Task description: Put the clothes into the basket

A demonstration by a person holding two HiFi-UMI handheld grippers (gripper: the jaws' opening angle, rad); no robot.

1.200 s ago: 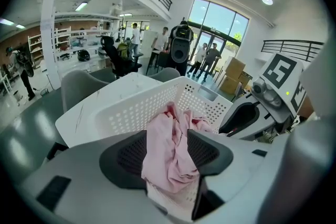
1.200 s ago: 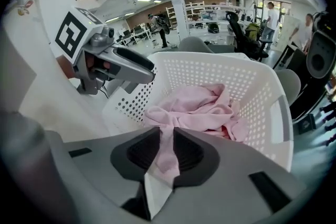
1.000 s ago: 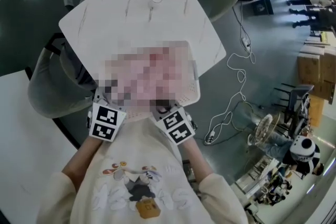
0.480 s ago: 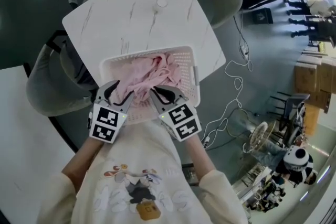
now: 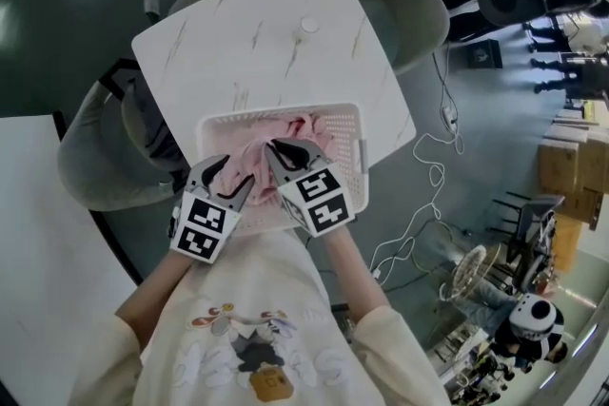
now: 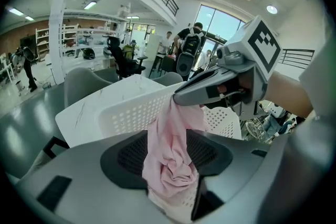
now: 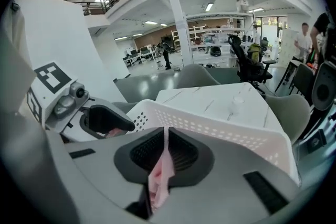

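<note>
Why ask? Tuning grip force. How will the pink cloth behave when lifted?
Likely floppy: the pink cloth hangs limp from the right gripper. Probably light: a fingertip pinch holds that fold up. May snag on the perforated basket.

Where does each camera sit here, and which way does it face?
Head view: on the person's head, steeply down onto table, basket, left gripper, right gripper; sleeves and sweatshirt show.
Left gripper view: rides the left gripper, looks along its jaws, pink cloth between them, toward the right gripper.
Right gripper view: rides the right gripper, jaws shut on the cloth, facing basket and table.
Shared: both gripper views show basket, cloth and the opposite gripper.
</note>
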